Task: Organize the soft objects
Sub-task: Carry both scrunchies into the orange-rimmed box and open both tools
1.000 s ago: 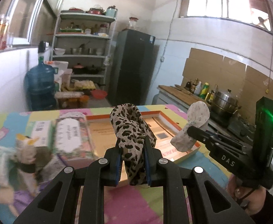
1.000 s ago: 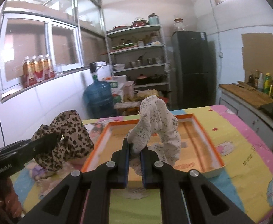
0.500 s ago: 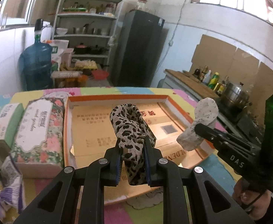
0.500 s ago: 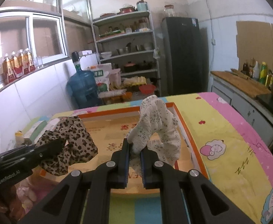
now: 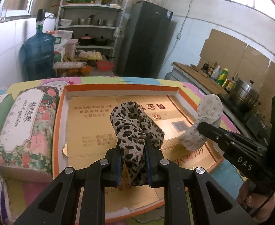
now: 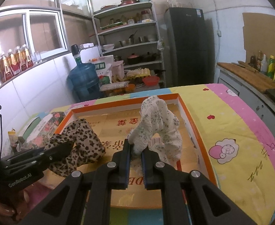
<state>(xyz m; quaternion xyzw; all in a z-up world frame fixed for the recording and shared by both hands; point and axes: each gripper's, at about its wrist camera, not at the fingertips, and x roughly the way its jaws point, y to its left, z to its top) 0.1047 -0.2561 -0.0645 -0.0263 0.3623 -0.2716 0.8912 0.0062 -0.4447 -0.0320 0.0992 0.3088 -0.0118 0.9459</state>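
The left gripper (image 5: 133,156) is clamped on a leopard-print fabric scrunchie (image 5: 135,129); the right gripper (image 6: 136,154) pinches a white floral-print fabric scrunchie (image 6: 157,123) — both held over the orange-rimmed shallow cardboard box (image 5: 59,120). Beside the box, a floral tissue pack (image 5: 24,123) lies on the bench (image 6: 231,131).

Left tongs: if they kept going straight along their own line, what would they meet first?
Probably the cardboard floor of the orange-rimmed tray, led by the leopard-print cloth the left tongs clamp; depth is unclear.
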